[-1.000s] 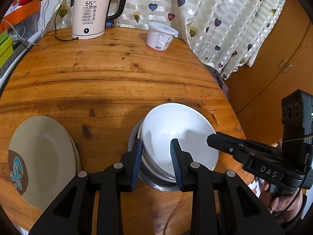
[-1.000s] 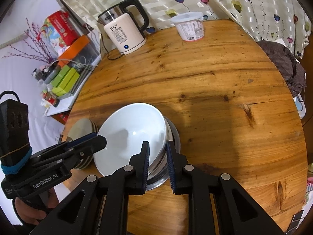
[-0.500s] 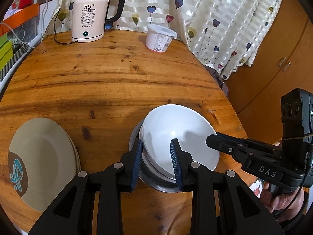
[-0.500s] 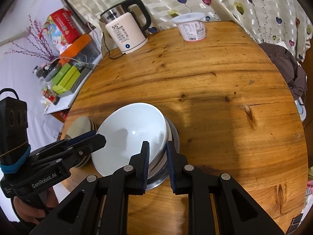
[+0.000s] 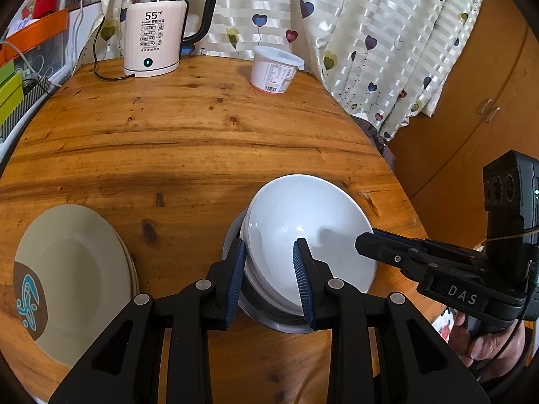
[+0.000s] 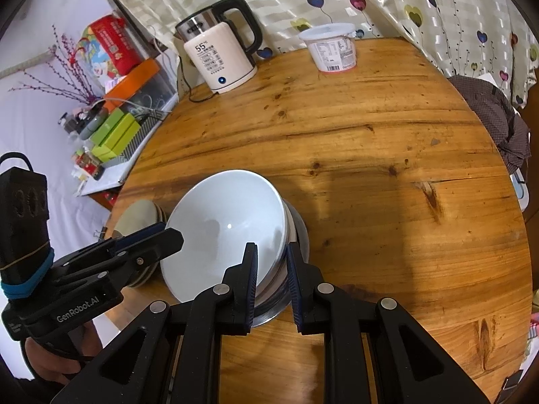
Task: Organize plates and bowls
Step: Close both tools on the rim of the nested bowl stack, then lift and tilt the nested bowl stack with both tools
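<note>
A white bowl (image 5: pixel 303 232) tops a stack of white bowls in a steel bowl (image 5: pixel 269 320) on the round wooden table; it also shows in the right wrist view (image 6: pixel 222 229). My left gripper (image 5: pixel 269 269) straddles the stack's near left rim with its jaws apart. My right gripper (image 6: pixel 271 276) is shut on the bowl stack's right rim (image 6: pixel 281 256). A stack of beige plates (image 5: pixel 67 269) with a brown and blue mark lies to the left, also in the right wrist view (image 6: pixel 138 215).
An electric kettle (image 5: pixel 151 40) with its cord and a white tub (image 5: pixel 274 70) stand at the table's far edge. Curtains hang behind. A wooden cabinet (image 5: pixel 471 101) is to the right. Boxes and clutter (image 6: pixel 114 128) sit beside the table's left.
Both grippers and the bowls have stayed nearly still; the views have shifted slightly, and the bowl stack sits a touch lower in frame.
</note>
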